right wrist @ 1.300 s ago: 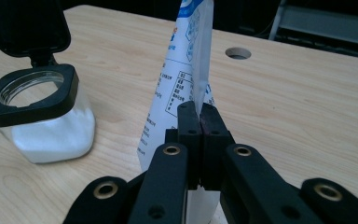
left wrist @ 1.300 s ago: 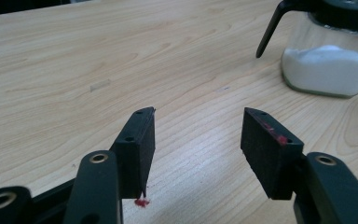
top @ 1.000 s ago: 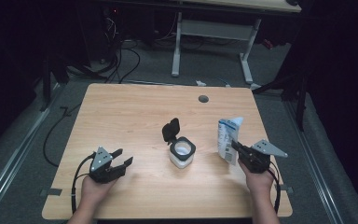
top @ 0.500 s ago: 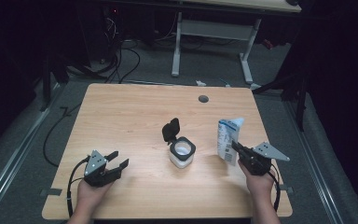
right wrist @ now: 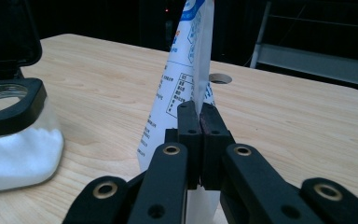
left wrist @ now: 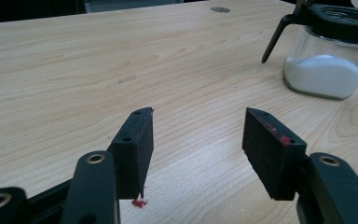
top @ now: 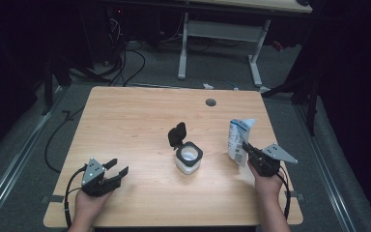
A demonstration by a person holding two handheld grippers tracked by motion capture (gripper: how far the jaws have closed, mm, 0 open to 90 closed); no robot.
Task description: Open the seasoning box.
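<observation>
A glass jar [top: 189, 159] of white powder stands mid-table, its black flip lid [top: 177, 135] raised. Right of it a white and blue pouch [top: 237, 137] stands upright. My right gripper [top: 245, 147] is shut on the pouch's near edge. In the right gripper view the jaws of this gripper [right wrist: 198, 109] pinch the pouch [right wrist: 186, 56], with the jar [right wrist: 14, 140] at the left. My left gripper [top: 117, 167] rests near the table's front left, open, with nothing between its jaws. In its own view the left gripper [left wrist: 198, 116] points across bare wood, and the jar [left wrist: 324, 74] stands off to the right.
The wooden table [top: 135, 116] has a round cable hole [top: 210, 102] near its far edge. Beyond it a grey desk frame [top: 217, 34] and cables [top: 125, 58] lie on the dark floor. Each gripper's cable trails off the front edge.
The left gripper has slid slightly back and left toward the table's front edge. The right gripper, pouch and jar have stayed put.
</observation>
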